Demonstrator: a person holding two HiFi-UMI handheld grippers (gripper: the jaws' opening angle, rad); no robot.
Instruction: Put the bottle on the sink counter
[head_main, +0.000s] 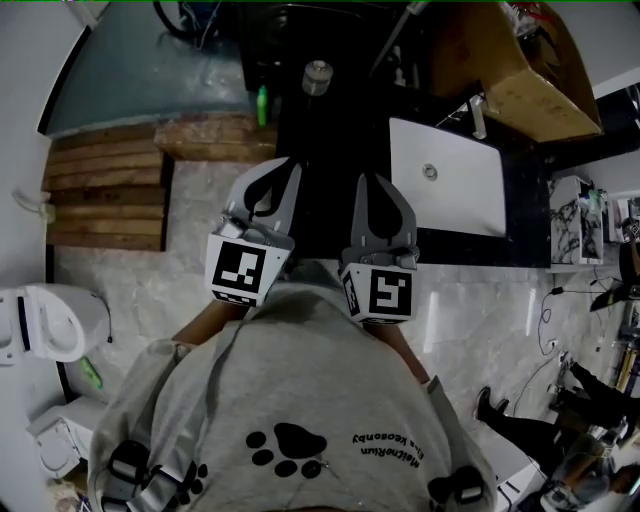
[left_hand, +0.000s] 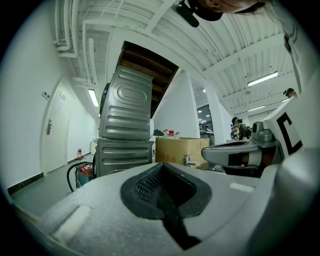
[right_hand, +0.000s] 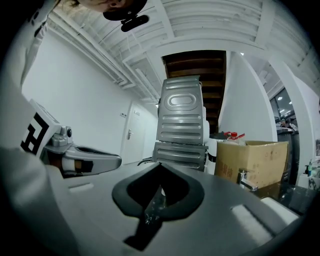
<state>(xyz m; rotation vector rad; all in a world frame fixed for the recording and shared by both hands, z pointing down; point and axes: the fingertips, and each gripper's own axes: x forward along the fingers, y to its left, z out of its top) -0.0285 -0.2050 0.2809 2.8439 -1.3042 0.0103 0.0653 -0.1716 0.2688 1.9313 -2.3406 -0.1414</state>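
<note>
In the head view a clear bottle with a grey cap (head_main: 317, 77) stands at the far end of the black sink counter (head_main: 320, 215). I hold both grippers level and side by side over the counter's near part, well short of the bottle. My left gripper (head_main: 283, 168) is shut with nothing in it, and its pads meet in the left gripper view (left_hand: 161, 170). My right gripper (head_main: 366, 182) is also shut and empty, its jaws together in the right gripper view (right_hand: 159, 170). Neither gripper view shows the bottle.
A white basin (head_main: 447, 185) with a tap (head_main: 478, 118) sits in the counter to the right. A cardboard box (head_main: 530, 75) stands behind it. A small green bottle (head_main: 262, 105) is by wooden planks (head_main: 105, 190) at left. Stacked grey metal machines (left_hand: 127, 130) rise ahead.
</note>
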